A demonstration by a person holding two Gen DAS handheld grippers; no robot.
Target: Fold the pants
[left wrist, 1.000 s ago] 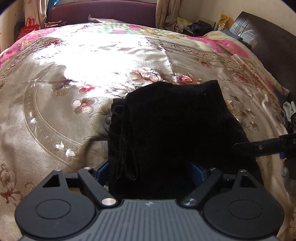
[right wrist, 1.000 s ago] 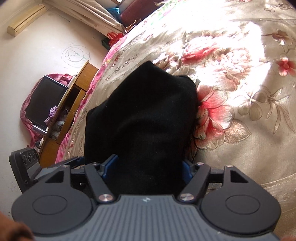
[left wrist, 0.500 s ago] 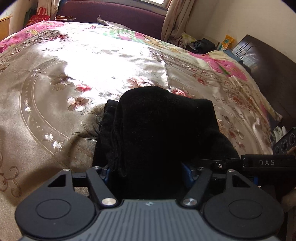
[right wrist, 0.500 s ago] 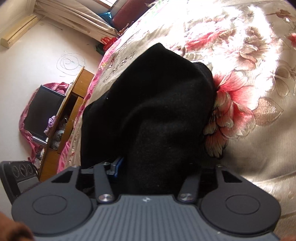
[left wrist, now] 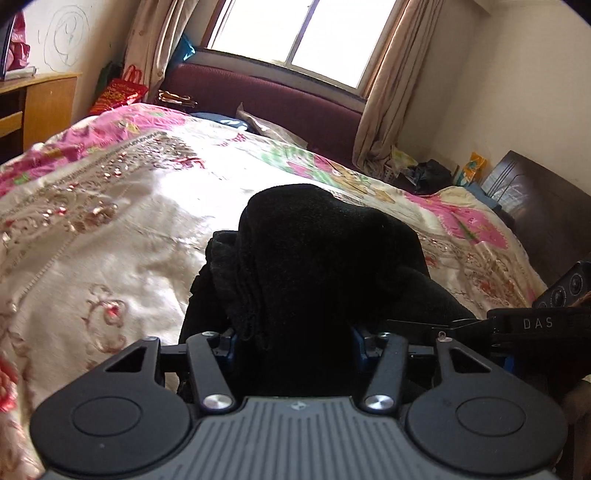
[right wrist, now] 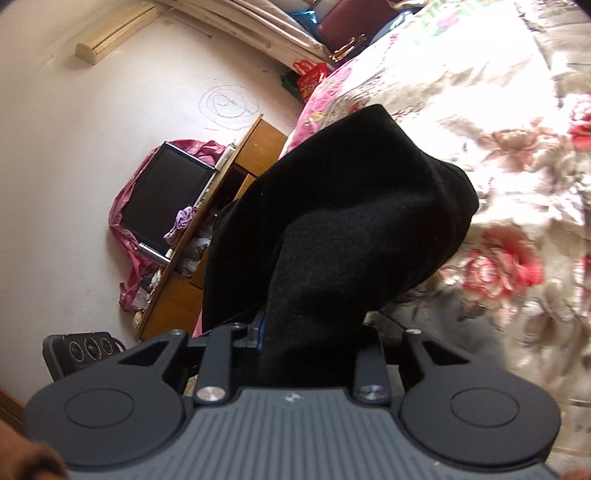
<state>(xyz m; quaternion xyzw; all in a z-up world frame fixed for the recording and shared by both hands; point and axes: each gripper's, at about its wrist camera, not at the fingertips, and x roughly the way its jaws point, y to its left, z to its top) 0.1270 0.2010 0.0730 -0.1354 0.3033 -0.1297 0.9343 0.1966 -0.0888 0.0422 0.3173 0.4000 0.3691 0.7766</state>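
Two hand-held grippers closing on black pants (left wrist: 317, 266) | left view: window (left wrist: 295, 33) | right view: monitor (right wrist: 162, 199)

My right gripper (right wrist: 312, 332) is closing on the black pants (right wrist: 354, 221), a thick fold of cloth bunched between its jaws and rising ahead of me. The fingertips are buried in fabric, so I can't quite see the pads. The flowered bedspread (right wrist: 517, 184) lies to the right; a dark screen (right wrist: 162, 199) leans on the wall at left.
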